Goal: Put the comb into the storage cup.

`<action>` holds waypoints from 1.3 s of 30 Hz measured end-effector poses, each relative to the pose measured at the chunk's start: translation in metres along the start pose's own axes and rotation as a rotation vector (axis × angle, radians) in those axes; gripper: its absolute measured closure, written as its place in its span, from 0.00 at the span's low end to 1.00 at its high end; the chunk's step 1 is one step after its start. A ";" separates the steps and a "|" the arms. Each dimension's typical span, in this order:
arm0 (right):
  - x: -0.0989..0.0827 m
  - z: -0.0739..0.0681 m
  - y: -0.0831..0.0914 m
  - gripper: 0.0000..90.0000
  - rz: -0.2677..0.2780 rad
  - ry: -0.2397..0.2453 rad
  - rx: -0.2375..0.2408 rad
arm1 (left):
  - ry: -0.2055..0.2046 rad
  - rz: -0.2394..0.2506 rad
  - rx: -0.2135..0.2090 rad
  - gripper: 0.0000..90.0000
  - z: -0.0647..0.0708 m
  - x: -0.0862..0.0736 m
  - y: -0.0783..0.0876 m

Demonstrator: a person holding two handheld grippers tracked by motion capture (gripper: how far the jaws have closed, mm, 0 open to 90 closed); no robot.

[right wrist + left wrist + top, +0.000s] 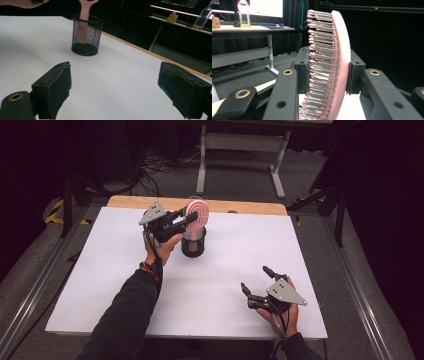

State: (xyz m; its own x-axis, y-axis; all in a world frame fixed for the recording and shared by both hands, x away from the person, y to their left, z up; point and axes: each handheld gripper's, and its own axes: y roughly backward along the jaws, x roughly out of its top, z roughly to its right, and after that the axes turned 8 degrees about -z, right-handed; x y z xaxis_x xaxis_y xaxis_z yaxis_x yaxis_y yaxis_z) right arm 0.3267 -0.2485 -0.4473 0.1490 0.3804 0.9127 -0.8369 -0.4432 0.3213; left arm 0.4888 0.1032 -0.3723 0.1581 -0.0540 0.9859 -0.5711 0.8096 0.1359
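The left tongs (pixel 186 220) clamp the pink hairbrush (pixel 197 215), its handle inside the black mesh cup (pixel 193 243); the right tongs (pixel 257 280) gape wide over the white surface (pixel 215 280).

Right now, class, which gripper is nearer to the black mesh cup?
Left. The left gripper holds the pink hairbrush just above the mesh cup; the right gripper rests open, far off across the table.

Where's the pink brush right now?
In the high view the brush stands far left of centre, head clamped in the left gripper, handle down inside the mesh cup near the table's far edge.
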 end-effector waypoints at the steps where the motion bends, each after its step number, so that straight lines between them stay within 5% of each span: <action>1: 0.000 0.000 0.000 0.13 -0.002 -0.001 0.001 | -0.004 -0.001 0.000 0.70 -0.001 -0.001 0.000; 17: 0.000 -0.004 -0.004 0.14 -0.047 0.033 -0.013 | 0.040 -0.004 0.010 0.68 -0.010 -0.017 0.000; 21: 0.000 -0.004 -0.005 0.14 -0.051 0.036 -0.011 | 0.045 0.000 0.027 0.60 -0.010 -0.016 0.002; 39: 0.000 -0.005 -0.006 0.14 -0.076 0.052 0.006 | -0.003 -0.033 0.070 0.51 -0.011 -0.004 0.013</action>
State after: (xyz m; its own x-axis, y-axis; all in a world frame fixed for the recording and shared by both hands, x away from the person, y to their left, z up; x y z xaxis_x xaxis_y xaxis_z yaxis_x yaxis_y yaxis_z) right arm 0.3293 -0.2422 -0.4505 0.1844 0.4548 0.8713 -0.8209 -0.4162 0.3910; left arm 0.4897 0.1202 -0.3761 0.1760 -0.0819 0.9810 -0.6204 0.7645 0.1752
